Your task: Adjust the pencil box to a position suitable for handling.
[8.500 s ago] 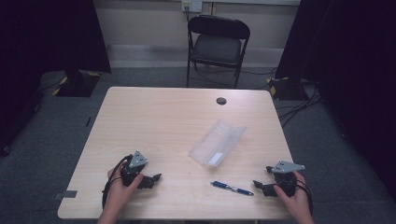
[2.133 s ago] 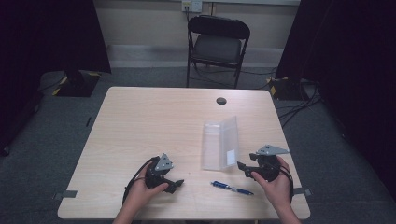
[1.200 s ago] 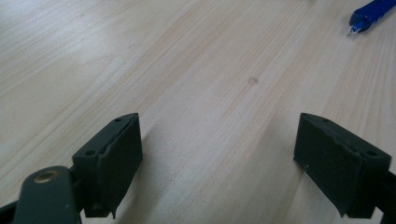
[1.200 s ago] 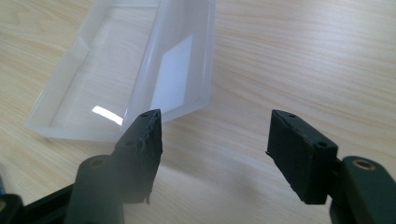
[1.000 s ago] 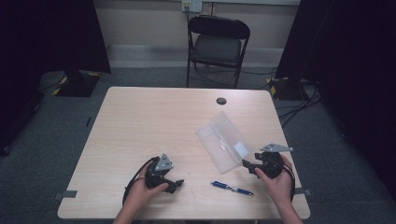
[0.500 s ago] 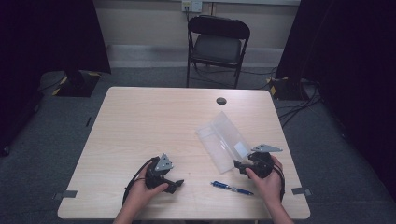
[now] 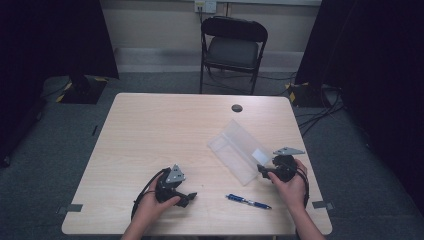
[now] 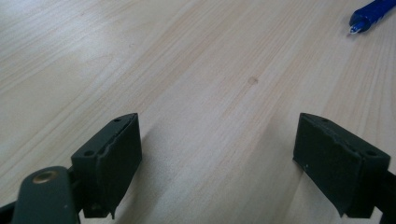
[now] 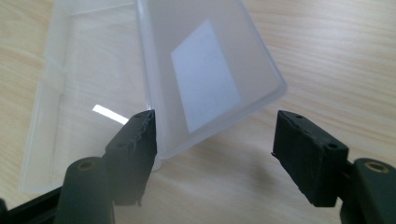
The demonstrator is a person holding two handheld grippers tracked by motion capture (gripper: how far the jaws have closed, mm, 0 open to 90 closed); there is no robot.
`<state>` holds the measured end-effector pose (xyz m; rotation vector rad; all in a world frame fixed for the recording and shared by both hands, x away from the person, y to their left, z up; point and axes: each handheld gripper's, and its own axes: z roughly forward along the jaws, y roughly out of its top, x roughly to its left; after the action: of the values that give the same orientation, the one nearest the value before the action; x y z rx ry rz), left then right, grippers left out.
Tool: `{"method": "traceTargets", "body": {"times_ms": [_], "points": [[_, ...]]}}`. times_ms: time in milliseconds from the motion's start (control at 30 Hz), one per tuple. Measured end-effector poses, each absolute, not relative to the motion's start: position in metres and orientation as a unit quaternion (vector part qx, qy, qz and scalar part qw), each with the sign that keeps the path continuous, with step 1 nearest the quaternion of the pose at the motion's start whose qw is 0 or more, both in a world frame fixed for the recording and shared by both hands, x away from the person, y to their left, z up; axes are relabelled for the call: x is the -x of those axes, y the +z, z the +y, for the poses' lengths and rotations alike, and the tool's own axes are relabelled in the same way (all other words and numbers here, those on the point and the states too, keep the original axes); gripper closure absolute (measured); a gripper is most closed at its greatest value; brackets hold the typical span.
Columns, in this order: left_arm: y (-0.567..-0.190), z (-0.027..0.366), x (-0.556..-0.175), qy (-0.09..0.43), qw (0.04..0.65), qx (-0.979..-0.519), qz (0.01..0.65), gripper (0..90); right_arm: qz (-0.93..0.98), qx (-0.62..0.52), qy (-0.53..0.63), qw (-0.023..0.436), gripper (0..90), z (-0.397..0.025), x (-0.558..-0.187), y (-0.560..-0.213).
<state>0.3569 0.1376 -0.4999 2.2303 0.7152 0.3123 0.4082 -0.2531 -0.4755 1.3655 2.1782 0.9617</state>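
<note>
A clear plastic case lies open on the wooden table, right of centre, running diagonally. In the right gripper view its lid carries a white label, and the lid's near corner sits just ahead of the gap between my jaws. My right gripper is open at the case's near right end. A blue pen lies near the front edge; its tip shows in the left gripper view. My left gripper rests open on bare wood, left of the pen, with nothing between its jaws.
A dark round grommet sits in the table's far side. A black folding chair stands behind the table. Cables trail on the floor at the right. Bare wood spans the table's left half.
The case has turned from near upright to a diagonal lie. My right gripper has shifted left to the case's near end. The left gripper moved right early on, then held still.
</note>
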Motion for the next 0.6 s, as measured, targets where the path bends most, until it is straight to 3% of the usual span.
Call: {"method": "traceTargets", "body": {"times_ms": [600], "points": [[-0.501, 0.137, -0.357, 0.123, 0.385, -0.871, 0.281, 14.8, 0.783, -0.486, 0.347, 0.174, 31.2, -0.236, -0.391, -0.485]]}}
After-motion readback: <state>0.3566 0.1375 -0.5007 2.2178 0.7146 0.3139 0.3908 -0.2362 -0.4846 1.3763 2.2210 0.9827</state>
